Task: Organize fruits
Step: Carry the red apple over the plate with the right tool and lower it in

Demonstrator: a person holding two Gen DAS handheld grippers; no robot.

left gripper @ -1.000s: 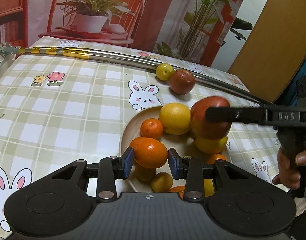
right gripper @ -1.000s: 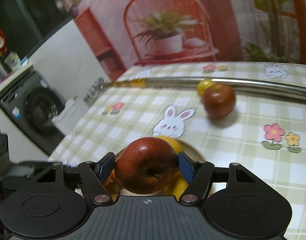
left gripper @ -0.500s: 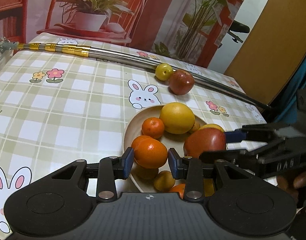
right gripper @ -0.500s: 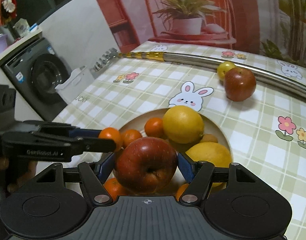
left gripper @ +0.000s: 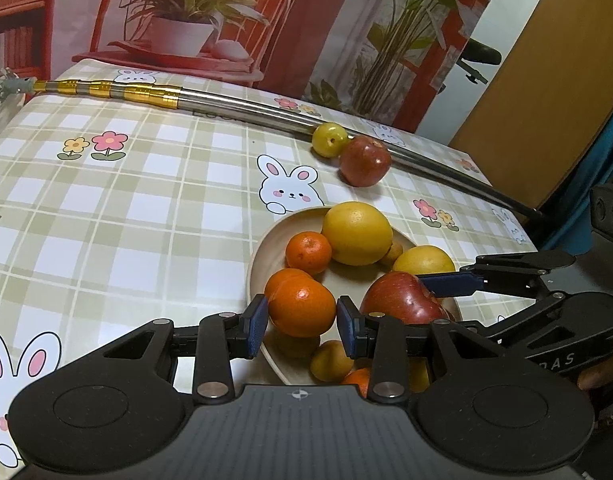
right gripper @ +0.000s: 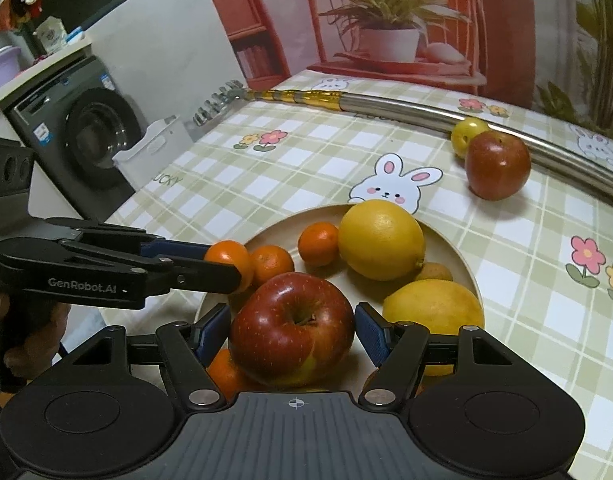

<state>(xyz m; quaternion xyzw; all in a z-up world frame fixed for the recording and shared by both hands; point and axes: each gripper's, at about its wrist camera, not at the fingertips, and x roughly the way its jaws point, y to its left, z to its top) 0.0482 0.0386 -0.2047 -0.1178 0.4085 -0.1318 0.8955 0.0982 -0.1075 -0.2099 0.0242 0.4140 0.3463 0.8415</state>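
**Q:** Left wrist view first — what does the left gripper (left gripper: 300, 322) have?

**A:** Its blue pads are pressed on either side of an orange (left gripper: 301, 306), held above the near-left rim of the plate (left gripper: 266, 242). The right wrist view shows that same orange (right gripper: 229, 258) pinched at the fingertips over the plate's left edge.

**Q:** And the right gripper (right gripper: 292, 334)?

**A:** It carries a red apple (right gripper: 292, 338) between its pads; the left pad sits against the skin, while the right pad looks just beside it, so I cannot tell whether the grip is full. The apple hangs low over the near part of the plate, stem dimple facing up.

**Q:** What already lies in the plate?

**A:** A large lemon (right gripper: 380, 240) at the far side, a second lemon (right gripper: 434, 308) at the right edge, two small mandarins (right gripper: 318, 242) left of the large lemon, and a few small fruits partly hidden below the grippers.

**Q:** Anything outside it?

**A:** A second red apple (right gripper: 497, 166) and a small yellow fruit (right gripper: 466, 134) touch each other near the tablecloth's (right gripper: 306, 172) far-right edge, against a metal pole (right gripper: 398, 106).
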